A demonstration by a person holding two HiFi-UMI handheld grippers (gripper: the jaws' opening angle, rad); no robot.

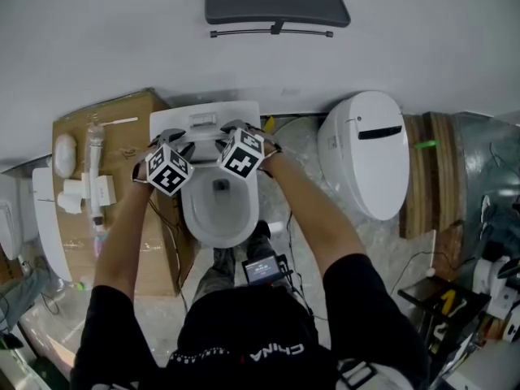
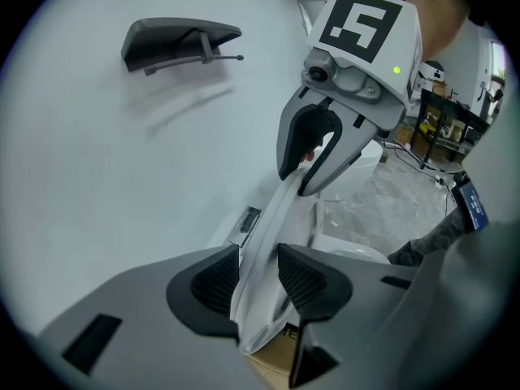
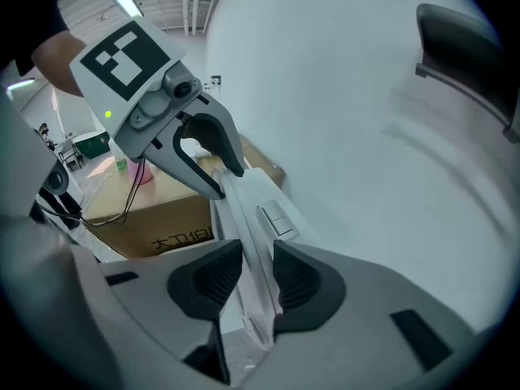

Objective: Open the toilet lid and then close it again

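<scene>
1. The toilet [image 1: 219,218] stands on the floor against the wall's edge. Its bowl is open, and the toilet lid [image 2: 272,218] is raised close to upright in front of the tank [image 1: 203,114].
2. The left gripper [image 2: 258,279] has its fingers [image 2: 305,279] partly closed on the lid's thin white edge. The edge fills the gap, and both pads seem to press on it.
3. The right gripper [image 3: 258,279] takes the same edge further along. Its fingers [image 3: 207,279] are narrowed onto it in the same way.
4. Each gripper shows in the other's view, clamped on the lid's rim, with the two just beside one another.
5. A cardboard box [image 1: 122,145] stands on the floor just left of the toilet, bearing small white items and a bottle.
6. A second toilet [image 1: 370,153], lid down, sits to the right, apart from the first.
7. A dark bracketed pad [image 1: 276,6] hangs on the wall above the tank.
8. Cables [image 1: 286,124] trail over the floor behind and between the toilets.
</scene>
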